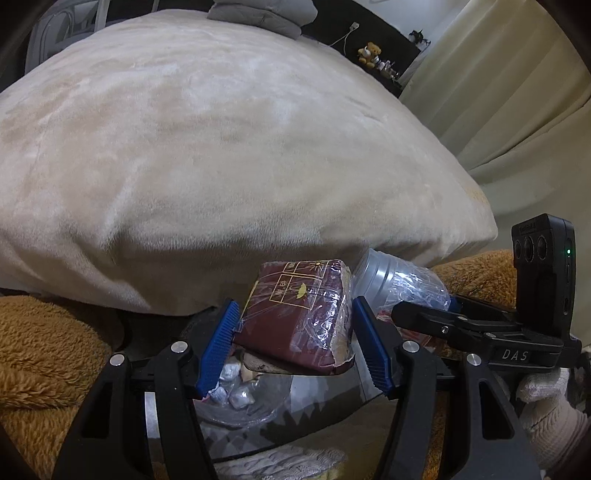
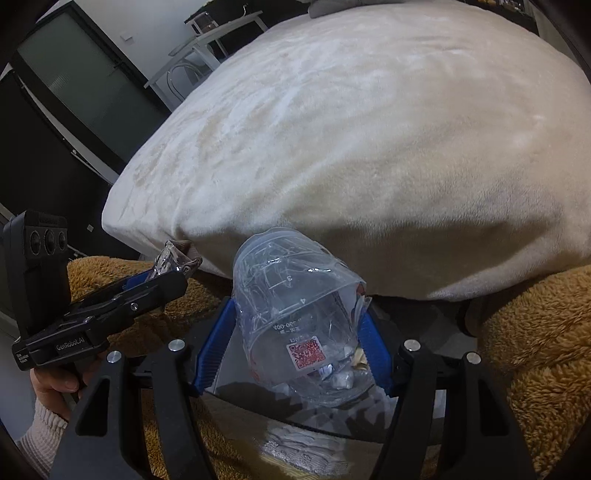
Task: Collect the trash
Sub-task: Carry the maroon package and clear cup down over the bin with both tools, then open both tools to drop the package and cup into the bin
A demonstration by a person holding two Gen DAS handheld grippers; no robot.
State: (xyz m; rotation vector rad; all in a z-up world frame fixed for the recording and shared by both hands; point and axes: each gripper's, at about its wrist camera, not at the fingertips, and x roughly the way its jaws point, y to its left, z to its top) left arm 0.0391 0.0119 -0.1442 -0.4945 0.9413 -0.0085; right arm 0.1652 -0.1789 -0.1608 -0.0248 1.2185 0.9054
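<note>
A broad cream bed (image 1: 229, 147) fills the left wrist view, with a brown fleece blanket (image 1: 48, 350) bunched at its near edge and a grey pillow (image 1: 262, 14) at the far end. My left gripper (image 1: 293, 343) is closed on a maroon packet (image 1: 295, 314) wrapped in clear film, its blue pads pressing either side. The packet hangs above a clear container (image 1: 243, 402) that has crumpled scraps in it. To the right, my right gripper (image 1: 439, 314) comes in with a clear plastic cup (image 1: 399, 280), just beside the packet.

From the right wrist view, the same bed (image 2: 369, 129) rises ahead and a dark cabinet (image 2: 66, 110) stands at the left. My right gripper (image 2: 291, 347) is closed around the plastic cup (image 2: 295, 314), which is crushed and tilted, with its mouth toward me and a QR sticker (image 2: 306, 353) on its wall. Small wrappers show around its lower end, though I cannot tell whether they lie inside it. My left gripper (image 2: 162, 275) sits off to the left with the packet's film (image 2: 170, 258) showing.

Both pieces look ready to drop. I judge it best to centre each over the container, lower it close, then open slowly, one gripper at a time, so nothing bounces onto the blanket.
</note>
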